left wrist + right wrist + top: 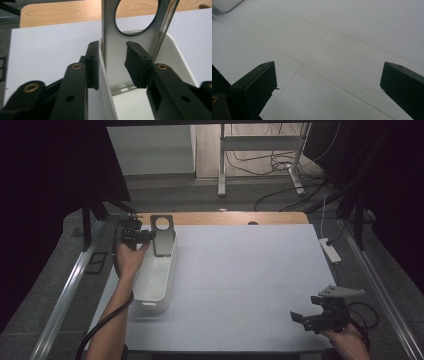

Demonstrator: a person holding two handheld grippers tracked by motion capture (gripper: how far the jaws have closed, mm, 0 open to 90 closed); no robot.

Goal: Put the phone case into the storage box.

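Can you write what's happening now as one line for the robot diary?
left gripper: open around metal stand | stand: upright in white bin | right gripper: open, empty

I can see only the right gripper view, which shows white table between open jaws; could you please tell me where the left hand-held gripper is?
Observer: In the high view, the left hand-held gripper is at the far end of a white bin on the table's left side.
Operator: Thank you. Is anything in that bin?
Observer: A grey metal plate with a round hole stands upright at the bin's far end.
Operator: Is the gripper shut on the plate?
Observer: No. The left gripper view shows its jaws apart, one outside the bin's wall and the other inside, in front of the plate.
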